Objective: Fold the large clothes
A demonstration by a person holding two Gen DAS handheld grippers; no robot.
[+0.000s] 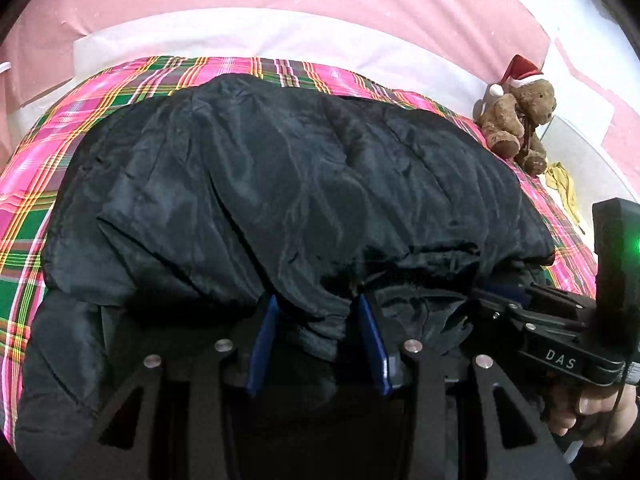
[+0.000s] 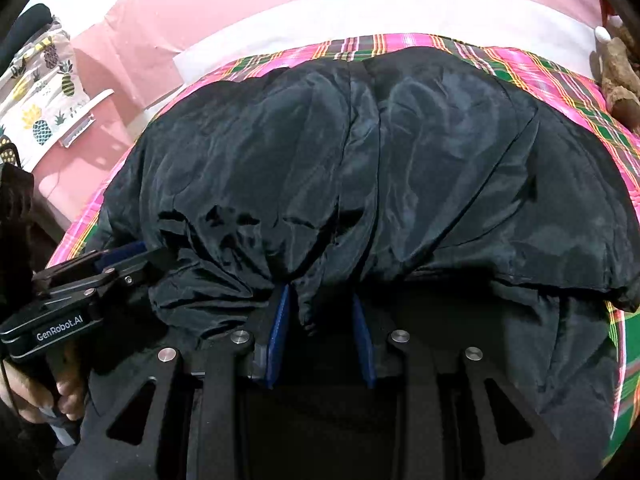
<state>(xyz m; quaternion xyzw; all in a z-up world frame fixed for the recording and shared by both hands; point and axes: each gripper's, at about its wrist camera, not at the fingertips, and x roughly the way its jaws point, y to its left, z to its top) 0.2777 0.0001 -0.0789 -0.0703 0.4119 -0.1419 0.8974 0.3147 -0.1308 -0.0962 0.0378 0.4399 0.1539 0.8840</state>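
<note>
- My left claw [image 1: 316, 300] and right claw [image 2: 320, 292] each pinch the black jacket's [image 1: 280, 184] near hem.
- Plaid sheet [image 1: 36, 184] shows bare past the jacket's far edge; teddy bear [image 1: 516, 120] sits at the far right corner.

Ahead of our left claw [image 1: 316, 312] the jacket [image 1: 280, 184] lies on the blanket [image 1: 36, 184], its near hem bunched between the fingers. Our right claw [image 2: 320, 308] sits just to the right of the left one, on the same hem. A teddy bear [image 1: 516, 120] sits beyond the jacket, to the right.
</note>
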